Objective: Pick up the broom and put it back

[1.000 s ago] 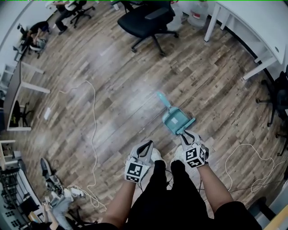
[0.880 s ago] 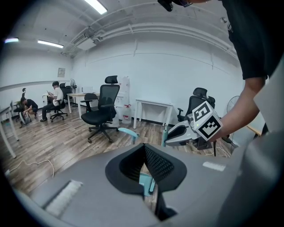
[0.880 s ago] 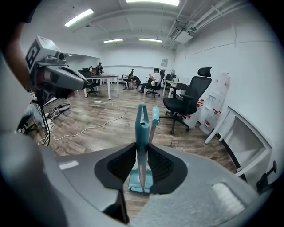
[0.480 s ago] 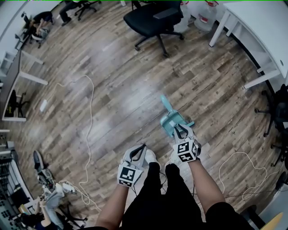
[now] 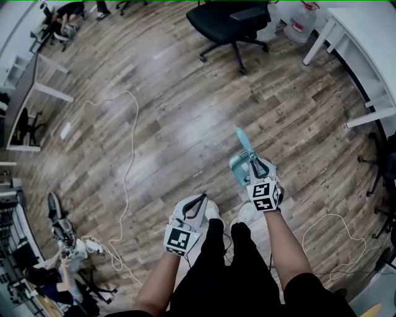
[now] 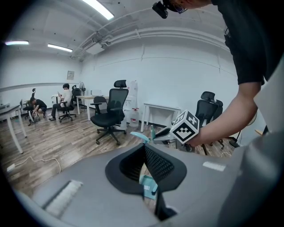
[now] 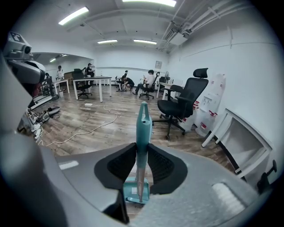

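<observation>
My right gripper (image 5: 255, 165) is shut on the teal broom handle (image 5: 244, 141), which juts forward past its jaws. In the right gripper view the broom handle (image 7: 143, 124) stands upright between the pads of the right gripper (image 7: 142, 148), with the teal dustpan (image 7: 136, 190) on the floor below. That dustpan (image 5: 238, 172) lies just ahead of my feet. My left gripper (image 5: 197, 202) hangs lower left, shut and holding nothing. The left gripper view shows the left gripper (image 6: 144, 148), the right gripper's marker cube (image 6: 185, 126) and the teal handle tip (image 6: 139, 135).
A black office chair (image 5: 232, 21) stands ahead, white desks (image 5: 365, 43) at the right. A white cable (image 5: 127, 167) snakes across the wood floor on the left, another cable (image 5: 337, 232) at the right. People sit at the far left corner (image 5: 65, 12).
My right gripper has moved forward over the dustpan, so the handle now sticks out just past its jaws. The left gripper has shifted only a little.
</observation>
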